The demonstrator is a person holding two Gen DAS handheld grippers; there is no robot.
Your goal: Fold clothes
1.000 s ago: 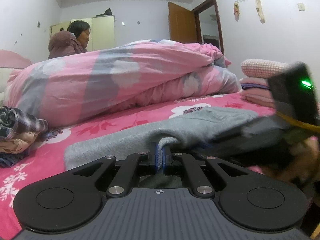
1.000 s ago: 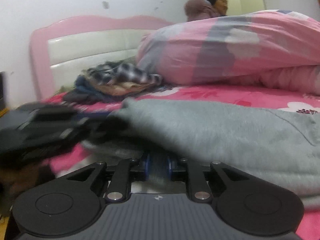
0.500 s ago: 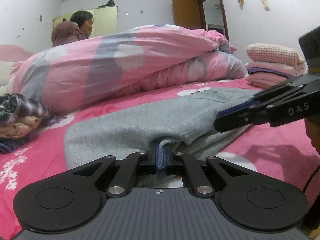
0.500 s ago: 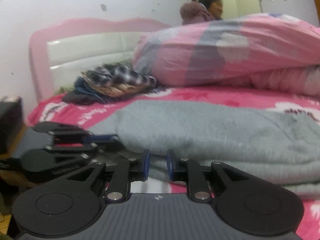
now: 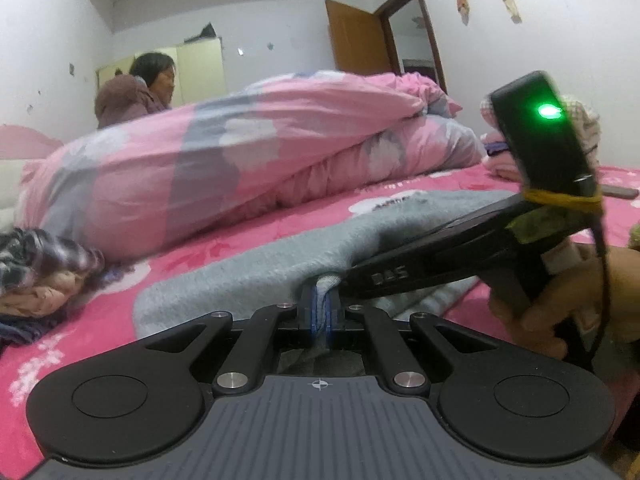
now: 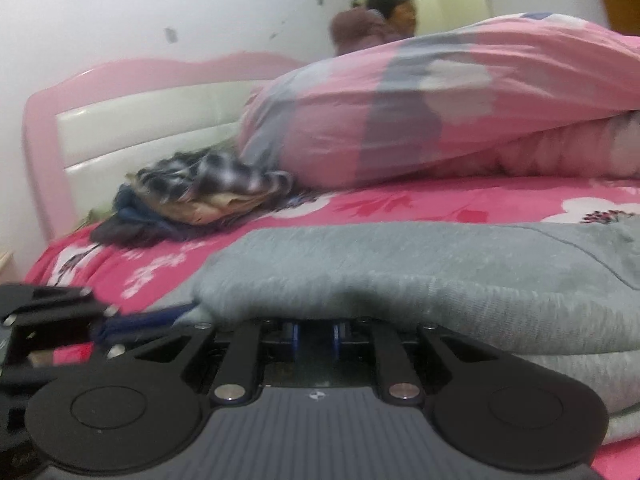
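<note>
Garment: grey sweatshirt (image 5: 256,276) on pink bedsheet (image 5: 80,344) | handling: soft, limp, light, take hem edge | left gripper (image 5: 320,312) clamps hem | right gripper (image 6: 316,330) closing, fabric over jaws, grip unclear.

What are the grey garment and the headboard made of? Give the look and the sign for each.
Grey garment: looks like soft knit fleece or sweatshirt cotton, matte and fuzzy, with a napped surface and a limp, rounded fold.
Headboard: white panels seem to be glossy faux leather or vinyl, catching light along padded ridges; the pink frame looks smooth and painted, material unclear.
</note>
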